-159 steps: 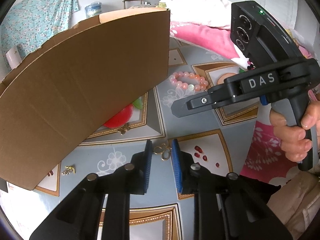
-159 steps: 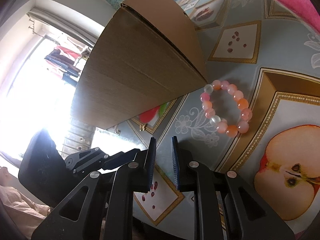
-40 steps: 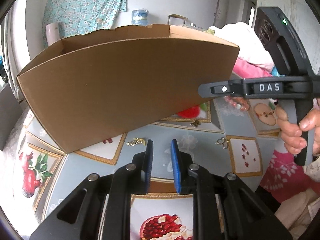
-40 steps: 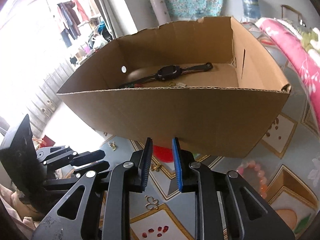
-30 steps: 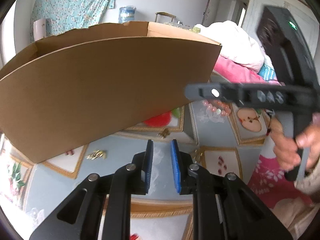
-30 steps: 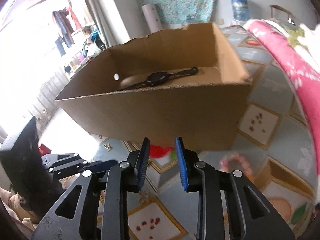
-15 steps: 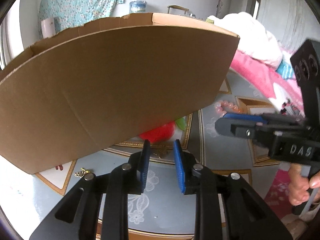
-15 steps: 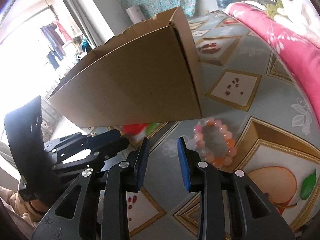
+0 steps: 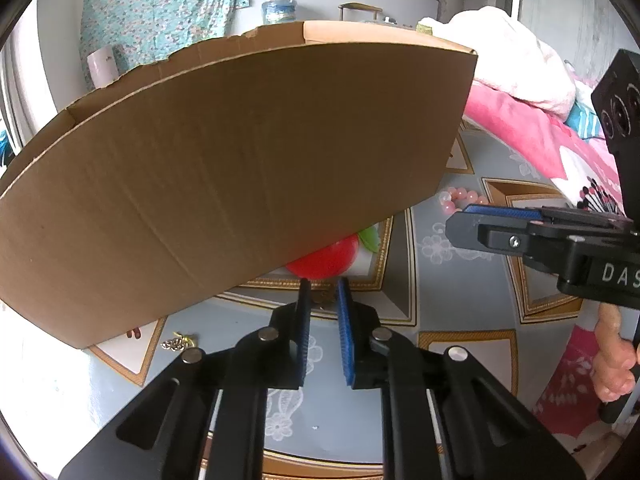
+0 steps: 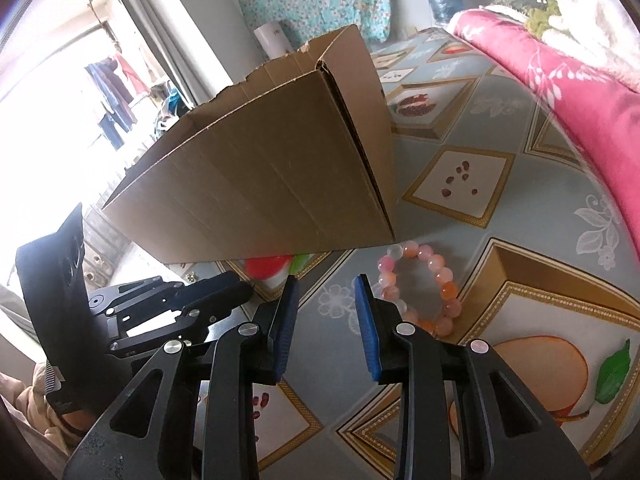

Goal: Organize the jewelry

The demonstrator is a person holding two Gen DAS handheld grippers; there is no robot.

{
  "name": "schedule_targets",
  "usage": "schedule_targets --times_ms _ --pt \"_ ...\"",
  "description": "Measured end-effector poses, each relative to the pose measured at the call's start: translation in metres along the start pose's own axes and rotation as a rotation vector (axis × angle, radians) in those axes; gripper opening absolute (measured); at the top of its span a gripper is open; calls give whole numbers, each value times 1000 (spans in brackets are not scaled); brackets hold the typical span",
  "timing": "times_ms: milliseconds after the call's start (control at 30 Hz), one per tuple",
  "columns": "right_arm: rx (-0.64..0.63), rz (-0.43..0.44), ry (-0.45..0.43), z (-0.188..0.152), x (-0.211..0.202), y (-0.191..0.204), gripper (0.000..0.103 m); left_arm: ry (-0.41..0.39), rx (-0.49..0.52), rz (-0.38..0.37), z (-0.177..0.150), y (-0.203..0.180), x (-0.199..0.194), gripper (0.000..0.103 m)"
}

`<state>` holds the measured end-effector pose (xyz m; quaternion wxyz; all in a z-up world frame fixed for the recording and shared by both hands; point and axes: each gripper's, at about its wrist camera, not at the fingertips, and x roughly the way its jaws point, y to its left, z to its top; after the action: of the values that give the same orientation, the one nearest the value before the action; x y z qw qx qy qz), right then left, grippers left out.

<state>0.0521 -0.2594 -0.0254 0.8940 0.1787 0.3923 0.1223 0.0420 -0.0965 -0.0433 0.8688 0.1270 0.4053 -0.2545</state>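
Observation:
A large cardboard box (image 9: 240, 160) stands on the fruit-patterned tablecloth (image 9: 436, 284); its inside is hidden from both views. My left gripper (image 9: 322, 294) points down at the cloth by the box's lower edge. Its jaws are closing, with a narrow gap left. A small gold piece (image 9: 325, 300) lies just past the tips, and the pads do not press on it. A pink and orange bead bracelet (image 10: 420, 284) lies on the cloth right of my right gripper (image 10: 326, 282), which is open and empty. One finger covers part of the bracelet.
A second gold trinket (image 9: 178, 342) lies near the box's left corner. Pink bedding (image 10: 560, 64) runs along the right side. A person's hand (image 9: 612, 356) holds the right gripper's handle. The left gripper (image 10: 224, 284) sits close to the right one.
Both grippers have dropped closer to the cloth in front of the box, so its inside is out of sight. The left jaws have narrowed. The right gripper now sits beside the bracelet.

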Motion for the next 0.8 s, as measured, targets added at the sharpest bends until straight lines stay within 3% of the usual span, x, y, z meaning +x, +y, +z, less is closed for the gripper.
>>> schedule_targets --times_ms 467,800 --pt "-52 -5 5 0 -4 14 30 -1 14 -30 -8 11 -7 7" --pt "-123 -6 66 -7 1 35 30 16 -45 -26 -26 29 -23 7"
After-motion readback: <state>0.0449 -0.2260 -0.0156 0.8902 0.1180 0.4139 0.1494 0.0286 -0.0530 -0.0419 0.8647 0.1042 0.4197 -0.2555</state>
